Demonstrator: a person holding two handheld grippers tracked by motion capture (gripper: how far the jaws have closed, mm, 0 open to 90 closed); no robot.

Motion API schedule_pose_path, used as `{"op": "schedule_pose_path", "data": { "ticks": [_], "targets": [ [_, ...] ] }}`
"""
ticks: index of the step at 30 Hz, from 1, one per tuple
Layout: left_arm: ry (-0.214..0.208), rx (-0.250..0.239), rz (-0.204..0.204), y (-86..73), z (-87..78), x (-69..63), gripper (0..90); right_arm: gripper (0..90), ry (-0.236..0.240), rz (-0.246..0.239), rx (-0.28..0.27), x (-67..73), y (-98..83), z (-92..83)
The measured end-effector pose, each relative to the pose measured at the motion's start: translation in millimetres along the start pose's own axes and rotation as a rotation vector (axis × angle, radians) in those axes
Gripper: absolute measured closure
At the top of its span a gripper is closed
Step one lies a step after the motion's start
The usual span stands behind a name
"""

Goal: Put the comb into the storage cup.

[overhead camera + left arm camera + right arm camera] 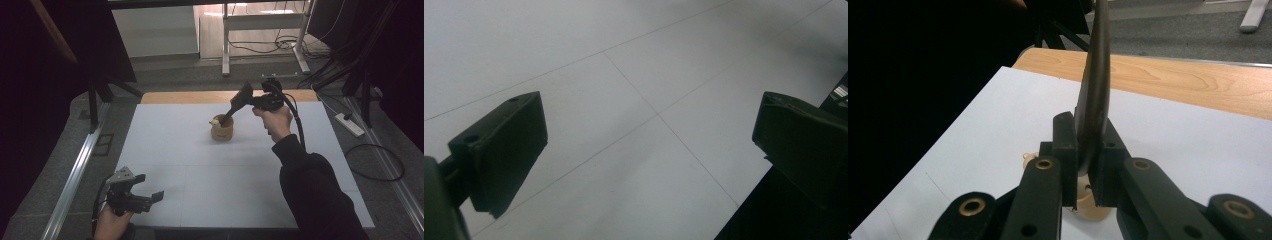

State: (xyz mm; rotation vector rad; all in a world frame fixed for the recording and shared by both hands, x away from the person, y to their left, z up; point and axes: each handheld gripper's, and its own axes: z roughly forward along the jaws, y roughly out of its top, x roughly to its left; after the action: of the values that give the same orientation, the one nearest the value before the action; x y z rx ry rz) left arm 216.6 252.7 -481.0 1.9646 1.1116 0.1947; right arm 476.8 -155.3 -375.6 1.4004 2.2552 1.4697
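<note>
White table (200, 190): right tool (1087, 172) clamps dark spatula (1095, 95) above wooden holder (222, 130).

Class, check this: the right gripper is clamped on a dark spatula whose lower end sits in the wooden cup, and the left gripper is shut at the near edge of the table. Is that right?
One detail is wrong. The left gripper is open, not shut: the left gripper view shows its jaws far apart with bare white table between them. The rest holds: the right gripper clamps the dark spatula, whose lower end sits in the wooden cup.

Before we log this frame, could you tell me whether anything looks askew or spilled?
Nothing spilled. The dark spatula, clamped in the right gripper, leans tilted with its lower end in the wooden cup, which stands upright.
</note>
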Motion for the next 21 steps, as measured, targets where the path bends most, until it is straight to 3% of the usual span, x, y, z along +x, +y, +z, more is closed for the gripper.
{"op": "schedule_pose_path", "data": {
  "ticks": [21],
  "targets": [
    [0.002,0.003,-0.006,0.1,0.2,0.6,1.9,83.6,0.001,0.002,0.030,0.1,-7.0,15.1]
  ]
}}
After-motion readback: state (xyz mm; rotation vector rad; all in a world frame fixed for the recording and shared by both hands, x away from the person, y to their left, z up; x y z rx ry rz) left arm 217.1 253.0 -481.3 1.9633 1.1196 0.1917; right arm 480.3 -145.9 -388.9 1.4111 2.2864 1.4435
